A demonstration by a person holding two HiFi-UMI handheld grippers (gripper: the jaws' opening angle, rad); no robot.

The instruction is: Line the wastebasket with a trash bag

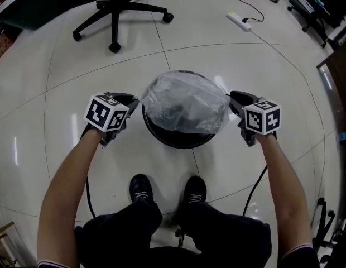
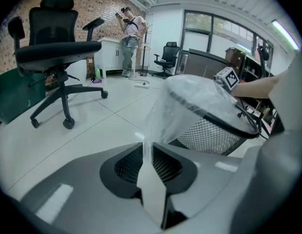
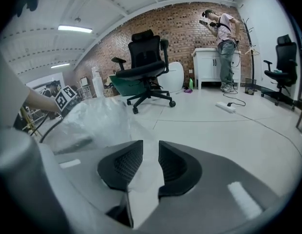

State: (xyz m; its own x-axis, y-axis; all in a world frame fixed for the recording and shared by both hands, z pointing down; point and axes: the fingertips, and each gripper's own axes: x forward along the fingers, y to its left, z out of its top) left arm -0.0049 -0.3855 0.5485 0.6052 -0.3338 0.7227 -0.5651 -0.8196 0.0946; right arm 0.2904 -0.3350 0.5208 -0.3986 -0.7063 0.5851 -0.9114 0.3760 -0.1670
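Note:
A black mesh wastebasket (image 1: pixel 176 143) stands on the floor in front of my feet. A clear trash bag (image 1: pixel 184 102) is stretched over its top like a dome. My left gripper (image 1: pixel 134 102) sits at the basket's left rim, my right gripper (image 1: pixel 233 99) at its right rim. In the left gripper view the bag film (image 2: pixel 190 96) runs down from the mesh wall (image 2: pixel 209 133) into the narrow gap of the left gripper (image 2: pixel 147 152), whose pads stand slightly apart. In the right gripper view the film (image 3: pixel 92 118) lies loosely in the wider gap of the right gripper (image 3: pixel 151 160).
A black office chair (image 1: pixel 114 10) stands behind the basket to the left. A white power strip (image 1: pixel 239 21) with its cable lies on the tiles at the back right. My shoes (image 1: pixel 140 187) are just in front of the basket. A person (image 2: pixel 129 38) stands far off by a cabinet.

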